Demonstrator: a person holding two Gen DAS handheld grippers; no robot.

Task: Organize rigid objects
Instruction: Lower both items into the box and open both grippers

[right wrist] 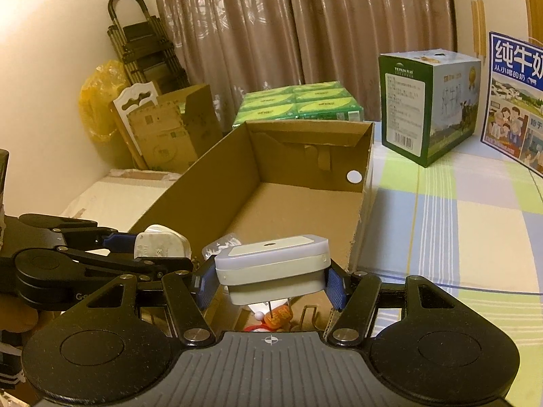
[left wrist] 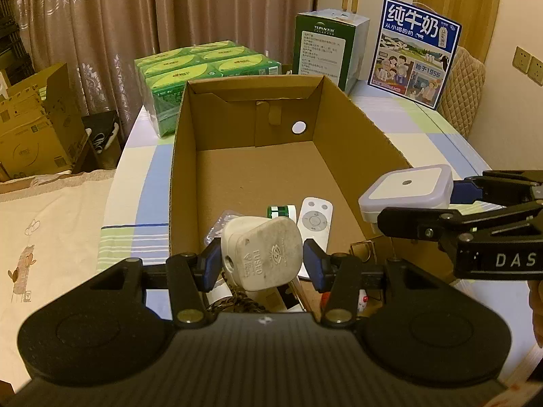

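Here left tongs (left wrist: 261,261) clamp plug (left wrist: 263,249), right tongs (right wrist: 269,281) clamp night light (right wrist: 271,264); cardboard box (left wrist: 353,142) wall between.

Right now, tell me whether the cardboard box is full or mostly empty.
Mostly empty: the cardboard box shows bare floor; only a remote and small items lie inside.
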